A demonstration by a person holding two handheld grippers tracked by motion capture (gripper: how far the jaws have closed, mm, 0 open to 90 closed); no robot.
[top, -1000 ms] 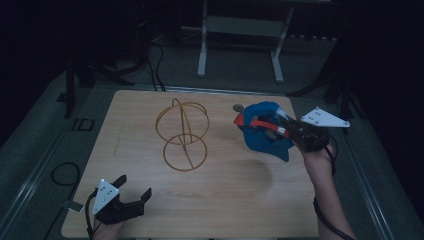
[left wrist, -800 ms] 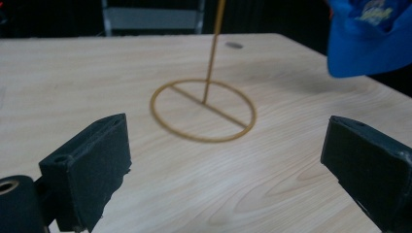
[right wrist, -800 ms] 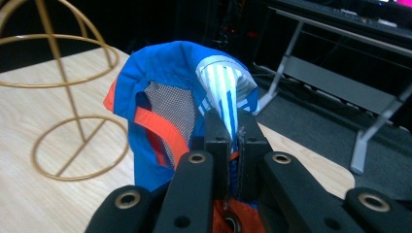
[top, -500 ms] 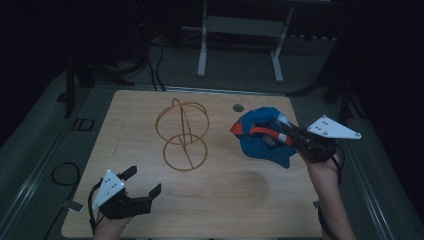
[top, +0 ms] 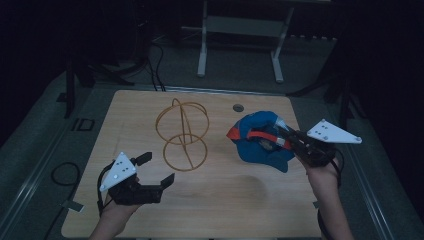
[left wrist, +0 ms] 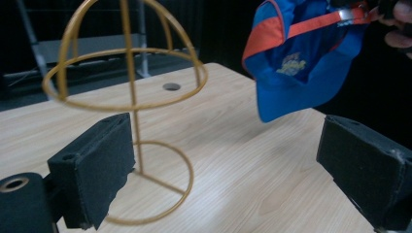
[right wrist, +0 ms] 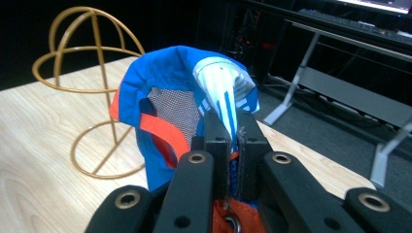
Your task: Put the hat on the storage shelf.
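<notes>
Up on the right side of the table (top: 215, 210), the right gripper (top: 291, 141) holds a blue cap (top: 257, 145) clear of the wood, its jaws pinched tight on the cap's edge with only fabric between them. In the right gripper view the cap (right wrist: 180, 107) hangs open toward the camera, showing a grey mesh lining, an orange strap and a white striped panel right above the clamped jaws. The cap sits to the right of a gold wire stand (top: 182, 134), near it but apart, and the stand rises upright from a ring base near the table's middle. A small dark hole (top: 238, 107) lies in the tabletop beyond the cap. At the near left, the left gripper (top: 156, 169) rests low over the table with its jaws spread wide and nothing between them. In the left gripper view the two black pads (left wrist: 94, 170) frame the stand (left wrist: 131, 97) ahead, and the cap (left wrist: 303, 63) hangs in the air beyond, at upper right, with orange trim and a small logo on its blue cloth.
</notes>
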